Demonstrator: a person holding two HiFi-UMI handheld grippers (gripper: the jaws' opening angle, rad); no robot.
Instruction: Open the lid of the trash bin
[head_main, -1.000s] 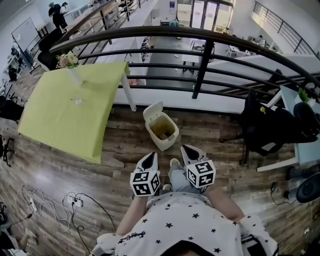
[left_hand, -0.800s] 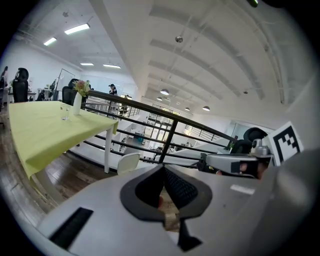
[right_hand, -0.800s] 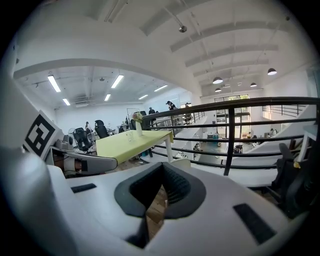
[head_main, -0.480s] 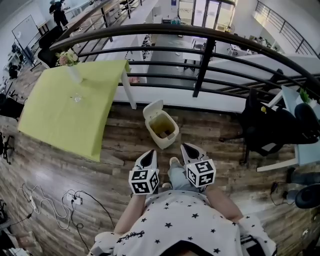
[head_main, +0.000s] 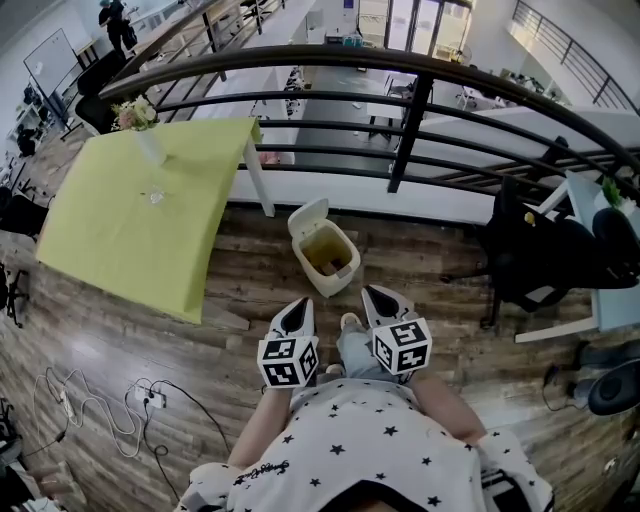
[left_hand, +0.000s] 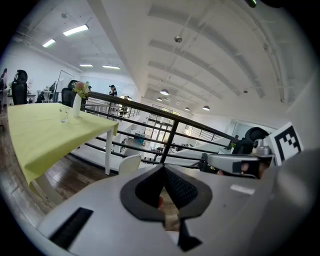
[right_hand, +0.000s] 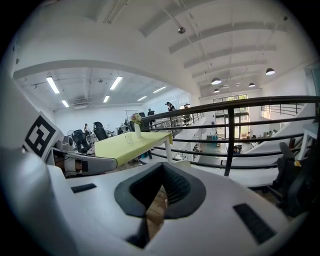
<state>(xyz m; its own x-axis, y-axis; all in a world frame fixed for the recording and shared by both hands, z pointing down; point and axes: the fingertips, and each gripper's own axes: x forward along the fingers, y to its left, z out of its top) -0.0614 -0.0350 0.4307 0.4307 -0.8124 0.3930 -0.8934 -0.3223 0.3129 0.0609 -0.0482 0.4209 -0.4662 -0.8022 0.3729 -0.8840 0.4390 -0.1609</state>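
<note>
A cream trash bin (head_main: 338, 279) stands on the wooden floor by the railing, its lid (head_main: 306, 219) tipped up at the back and the yellowish inside showing. My left gripper (head_main: 298, 312) and right gripper (head_main: 377, 299) hover side by side, short of the bin and apart from it, both pointing toward it. In the left gripper view the left gripper (left_hand: 163, 169) has its jaws shut together with nothing between them, and the bin's lid (left_hand: 129, 163) shows beyond. The right gripper (right_hand: 162, 166) is likewise shut and empty.
A yellow-green table (head_main: 140, 215) with a flower vase (head_main: 142, 127) stands left of the bin. A black railing (head_main: 410, 130) runs behind it. A black office chair (head_main: 540, 250) sits at the right. Cables (head_main: 100, 410) lie on the floor at lower left.
</note>
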